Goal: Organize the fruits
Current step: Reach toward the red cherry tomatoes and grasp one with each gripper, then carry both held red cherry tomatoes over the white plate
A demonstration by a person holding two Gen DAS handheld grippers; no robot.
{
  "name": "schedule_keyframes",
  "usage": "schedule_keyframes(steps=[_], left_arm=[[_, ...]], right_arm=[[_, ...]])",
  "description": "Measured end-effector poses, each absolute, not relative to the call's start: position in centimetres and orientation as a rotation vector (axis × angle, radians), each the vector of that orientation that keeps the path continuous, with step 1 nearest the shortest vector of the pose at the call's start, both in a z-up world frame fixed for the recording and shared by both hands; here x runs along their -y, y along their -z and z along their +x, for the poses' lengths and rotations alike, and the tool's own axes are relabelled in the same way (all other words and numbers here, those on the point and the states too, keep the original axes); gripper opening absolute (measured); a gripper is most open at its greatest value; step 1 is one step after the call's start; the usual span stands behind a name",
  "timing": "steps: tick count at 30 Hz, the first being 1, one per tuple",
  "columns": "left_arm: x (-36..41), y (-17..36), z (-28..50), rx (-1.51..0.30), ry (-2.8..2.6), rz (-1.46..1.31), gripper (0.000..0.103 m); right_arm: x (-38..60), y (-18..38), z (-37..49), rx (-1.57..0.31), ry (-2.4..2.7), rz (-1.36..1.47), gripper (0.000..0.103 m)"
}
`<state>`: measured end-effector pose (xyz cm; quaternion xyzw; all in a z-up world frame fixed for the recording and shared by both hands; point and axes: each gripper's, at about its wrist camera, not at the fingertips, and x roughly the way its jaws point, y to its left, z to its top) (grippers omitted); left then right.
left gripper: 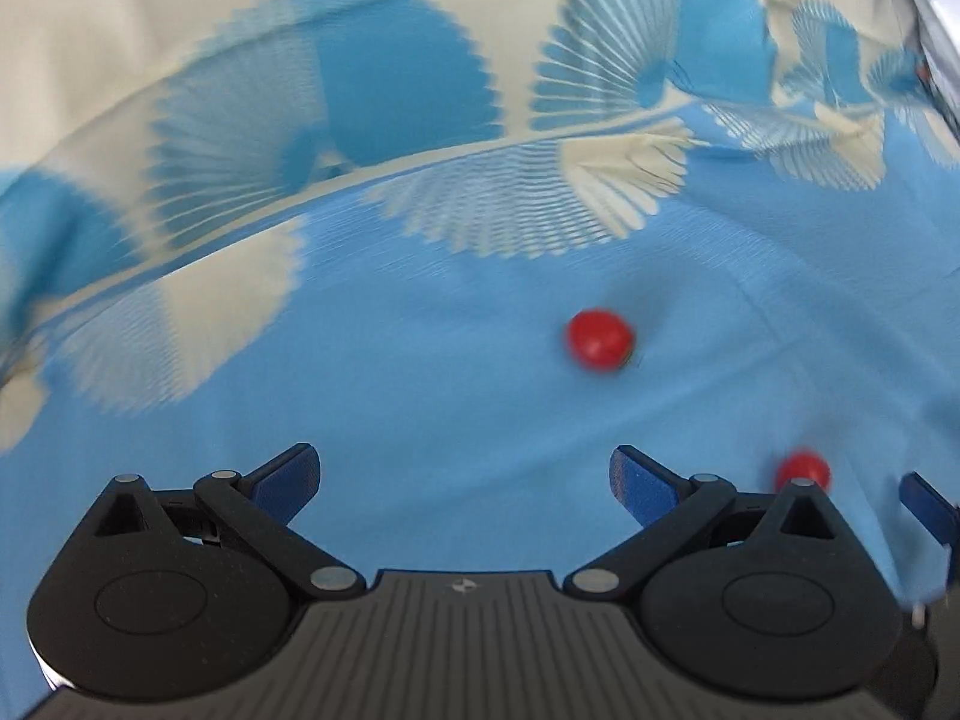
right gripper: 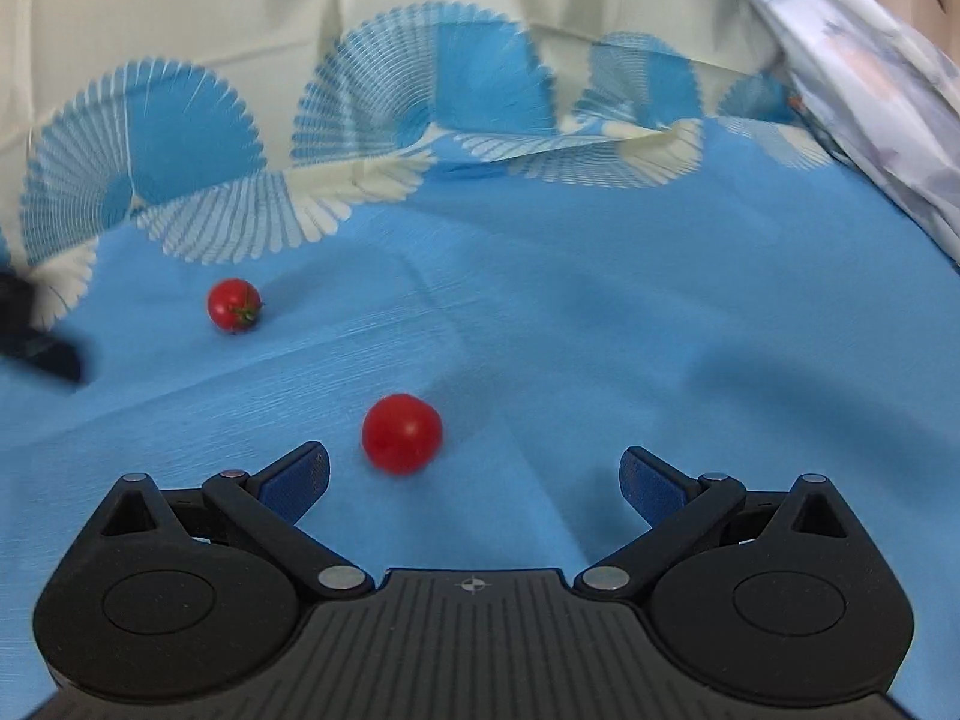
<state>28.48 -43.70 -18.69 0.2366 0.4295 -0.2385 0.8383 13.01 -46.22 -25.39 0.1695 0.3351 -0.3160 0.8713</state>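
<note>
Two small red cherry tomatoes lie on a blue cloth. In the right wrist view the nearer tomato [right gripper: 401, 433] rests just ahead of my right gripper [right gripper: 474, 483], a little left of its middle; the farther tomato [right gripper: 233, 304], with a green stem, lies up and to the left. My right gripper is open and holds nothing. In the blurred left wrist view one tomato [left gripper: 599, 338] lies ahead and to the right of my left gripper [left gripper: 465, 483], which is open and holds nothing. The other tomato [left gripper: 803, 470] shows partly behind the gripper's right linkage.
The blue cloth [right gripper: 600, 330] has a border of blue and cream fan patterns and rises against a cream backdrop [right gripper: 240, 12]. A pale floral fabric [right gripper: 870, 108] hangs at the right. A blue fingertip of the other gripper [left gripper: 927, 507] enters at the right edge, and a dark part [right gripper: 36, 330] at the left.
</note>
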Motion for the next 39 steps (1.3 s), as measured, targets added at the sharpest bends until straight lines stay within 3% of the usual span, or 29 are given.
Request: schedule_keyframes(steps=[5,12,14,15,16,17,18,19,29,39], left_arm=[[48.1,22.0,31.0,-0.909,0.552,0.525,0.103],[48.9,22.7,32.4,-0.94,0.577,0.453,0.103],[48.6,22.5,32.5,-0.955,0.583,0.418,0.094],[48.4,22.2,32.3,-0.952,0.582,0.404,0.079],[48.3,21.8,32.0,-0.938,0.587,0.407,0.056],[48.5,21.5,31.7,-0.927,0.601,0.424,0.041],[48.7,21.2,31.4,-0.917,0.597,0.449,0.033],[48.8,20.9,31.1,-0.906,0.589,0.47,0.033],[46.2,17.1,29.0,-0.865,0.545,0.499,0.033],[34.7,8.0,20.1,-0.864,0.426,0.456,0.033]], right_arm=[[47.5,26.7,14.2,-0.714,0.74,0.223,0.102],[48.7,27.1,13.3,-0.693,0.78,0.284,0.102],[48.8,27.0,13.3,-0.691,0.78,0.299,0.099],[48.6,26.9,13.1,-0.684,0.778,0.304,0.095],[48.2,26.6,13.0,-0.674,0.772,0.295,0.079],[47.8,26.3,13.0,-0.666,0.76,0.279,0.052],[47.2,26.0,13.0,-0.66,0.746,0.266,0.036],[46.7,25.8,12.9,-0.659,0.743,0.26,0.029],[47.9,25.2,11.5,-0.593,0.812,0.338,0.029],[44.6,22.5,8.3,-0.532,0.85,0.323,0.029]])
